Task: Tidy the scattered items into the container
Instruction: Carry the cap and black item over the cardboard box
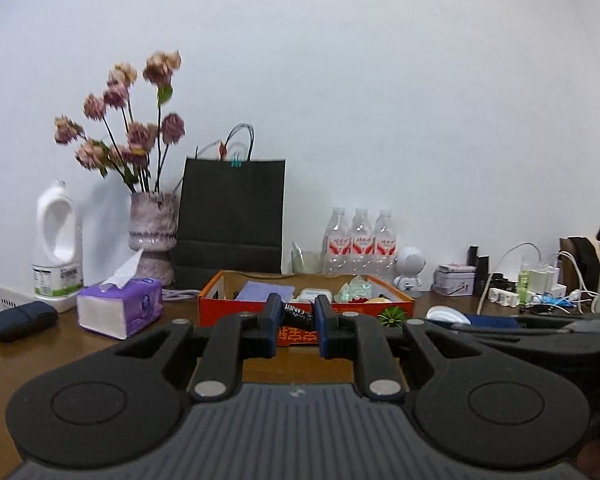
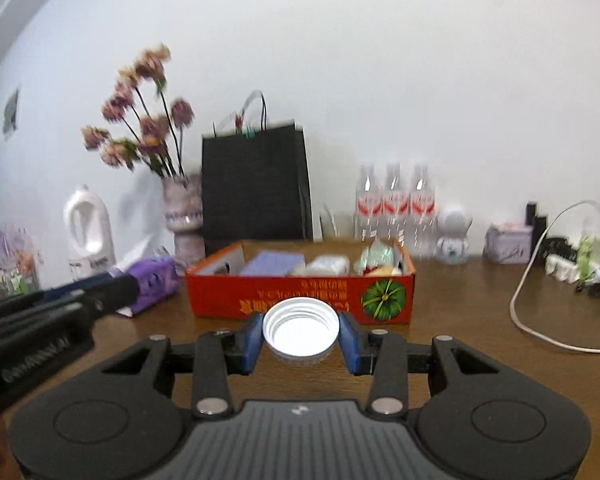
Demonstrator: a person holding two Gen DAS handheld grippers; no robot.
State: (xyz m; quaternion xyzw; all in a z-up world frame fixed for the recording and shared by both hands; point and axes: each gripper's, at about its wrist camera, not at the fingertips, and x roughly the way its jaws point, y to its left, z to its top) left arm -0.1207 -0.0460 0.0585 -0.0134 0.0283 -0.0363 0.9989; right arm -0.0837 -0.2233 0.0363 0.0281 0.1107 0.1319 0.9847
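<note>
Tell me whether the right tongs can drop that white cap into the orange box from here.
Probably yes. The right tongs grip the white cap just short of the orange box, whose top is open, and nothing stands between them; the cap must clear the near wall.

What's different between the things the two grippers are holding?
The left gripper pinches a narrow, dark candy packet; the right gripper holds a wide, round white cap. The packet bears lettering; the cap is plain, with ridges inside. Both are held in front of the orange box.
</note>
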